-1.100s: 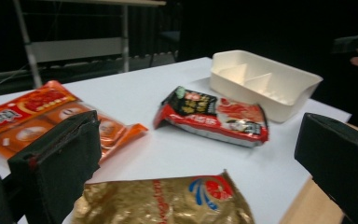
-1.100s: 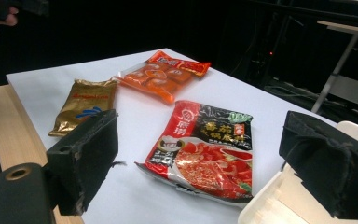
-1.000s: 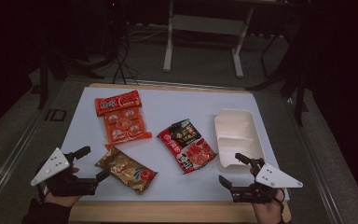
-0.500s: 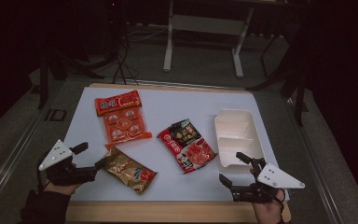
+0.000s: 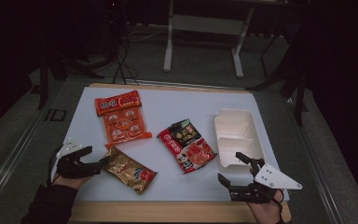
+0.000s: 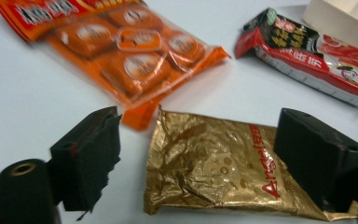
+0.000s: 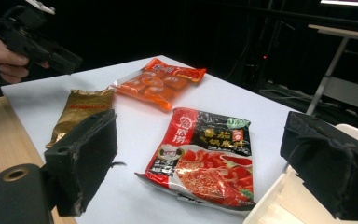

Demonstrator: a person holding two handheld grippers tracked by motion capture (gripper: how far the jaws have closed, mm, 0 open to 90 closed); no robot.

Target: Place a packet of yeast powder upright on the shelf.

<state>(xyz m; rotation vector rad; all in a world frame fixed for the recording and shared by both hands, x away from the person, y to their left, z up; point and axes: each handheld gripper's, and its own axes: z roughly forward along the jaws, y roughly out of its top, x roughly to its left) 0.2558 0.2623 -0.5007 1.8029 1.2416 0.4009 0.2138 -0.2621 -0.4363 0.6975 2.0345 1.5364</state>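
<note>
Item: gold snack packet (image 6: 214,170), lying flat on the white table (image 5: 177,105), directly ahead of the left gripper (image 5: 103,161).
Long axis: runs away from that gripper toward the table's middle; near crimped end lies between the jaws.
Left gripper: jaws spread either side of the packet's end, have just been closing, pads not yet pressing.
Nearer hand: left; the right gripper (image 5: 228,169) sits well apart, jaws spread, holding nothing.
Neighbours: orange packet (image 6: 121,51) just beyond; red noodle packet (image 6: 317,56) and white tray (image 5: 235,135) farther off.
</note>
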